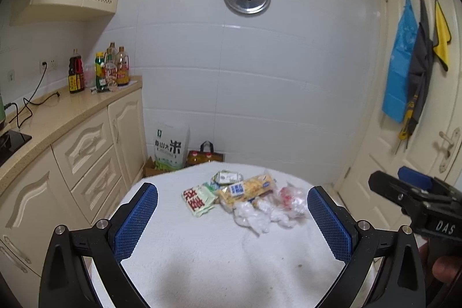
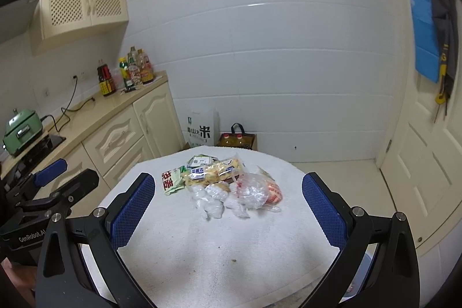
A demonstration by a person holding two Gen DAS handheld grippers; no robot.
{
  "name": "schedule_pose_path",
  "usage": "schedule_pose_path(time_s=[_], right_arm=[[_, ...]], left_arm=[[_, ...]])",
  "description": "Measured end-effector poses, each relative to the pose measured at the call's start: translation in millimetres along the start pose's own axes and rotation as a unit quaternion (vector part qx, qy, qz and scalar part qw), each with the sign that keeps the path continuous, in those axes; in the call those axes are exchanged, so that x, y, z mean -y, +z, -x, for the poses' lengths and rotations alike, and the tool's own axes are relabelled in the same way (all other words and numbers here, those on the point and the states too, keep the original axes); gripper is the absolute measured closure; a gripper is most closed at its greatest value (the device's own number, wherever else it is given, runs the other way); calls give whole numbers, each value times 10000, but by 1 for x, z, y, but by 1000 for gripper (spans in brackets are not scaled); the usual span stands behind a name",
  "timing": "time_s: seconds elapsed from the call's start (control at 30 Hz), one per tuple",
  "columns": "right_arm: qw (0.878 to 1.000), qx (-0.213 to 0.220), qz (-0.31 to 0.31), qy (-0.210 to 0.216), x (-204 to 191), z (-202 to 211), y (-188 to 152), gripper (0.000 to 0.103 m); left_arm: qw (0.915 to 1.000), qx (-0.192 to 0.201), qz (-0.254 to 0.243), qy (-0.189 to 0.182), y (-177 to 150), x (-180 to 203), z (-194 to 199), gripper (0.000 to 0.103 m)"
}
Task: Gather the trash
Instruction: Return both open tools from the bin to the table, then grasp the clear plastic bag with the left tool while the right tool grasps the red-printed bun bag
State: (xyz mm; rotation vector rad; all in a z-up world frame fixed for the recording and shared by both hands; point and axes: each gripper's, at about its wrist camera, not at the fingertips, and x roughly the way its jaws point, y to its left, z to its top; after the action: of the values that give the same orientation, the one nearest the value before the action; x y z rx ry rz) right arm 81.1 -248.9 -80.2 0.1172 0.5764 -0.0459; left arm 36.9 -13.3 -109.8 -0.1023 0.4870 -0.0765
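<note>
White-tiled wall (image 1: 260, 77), cream cabinets (image 1: 86, 149)

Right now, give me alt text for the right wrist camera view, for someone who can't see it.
An open right hand-held gripper hovers over a white cloth-covered table, facing a small pile of trash: snack wrappers and crumpled clear plastic bags. The left hand-held gripper shows at the left edge. Behind stand cream kitchen cabinets, bottles on the counter and a white tiled wall.
</note>
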Motion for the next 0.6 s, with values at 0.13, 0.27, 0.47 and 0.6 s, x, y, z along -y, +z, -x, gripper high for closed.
schedule_pose_path(time_s=[0.13, 0.27, 0.47, 0.6], right_arm=[[9995, -306, -29, -92, 13, -28, -8, 0], [9974, -689, -193, -115, 33, -62, -20, 0], [9920, -1166, -457, -142, 62, -113, -35, 0], [9892, -1370, -518, -104, 76, -141, -40, 0]], left_arm=[[9993, -361, -9, 60, 4, -6, -39, 1], [9963, -854, -110, 81, 5, -2, -92, 1], [9867, -1611, -210, 40, 0, 19, -190, 1], [9807, -1944, -219, 33, -1, 37, -250, 1]])
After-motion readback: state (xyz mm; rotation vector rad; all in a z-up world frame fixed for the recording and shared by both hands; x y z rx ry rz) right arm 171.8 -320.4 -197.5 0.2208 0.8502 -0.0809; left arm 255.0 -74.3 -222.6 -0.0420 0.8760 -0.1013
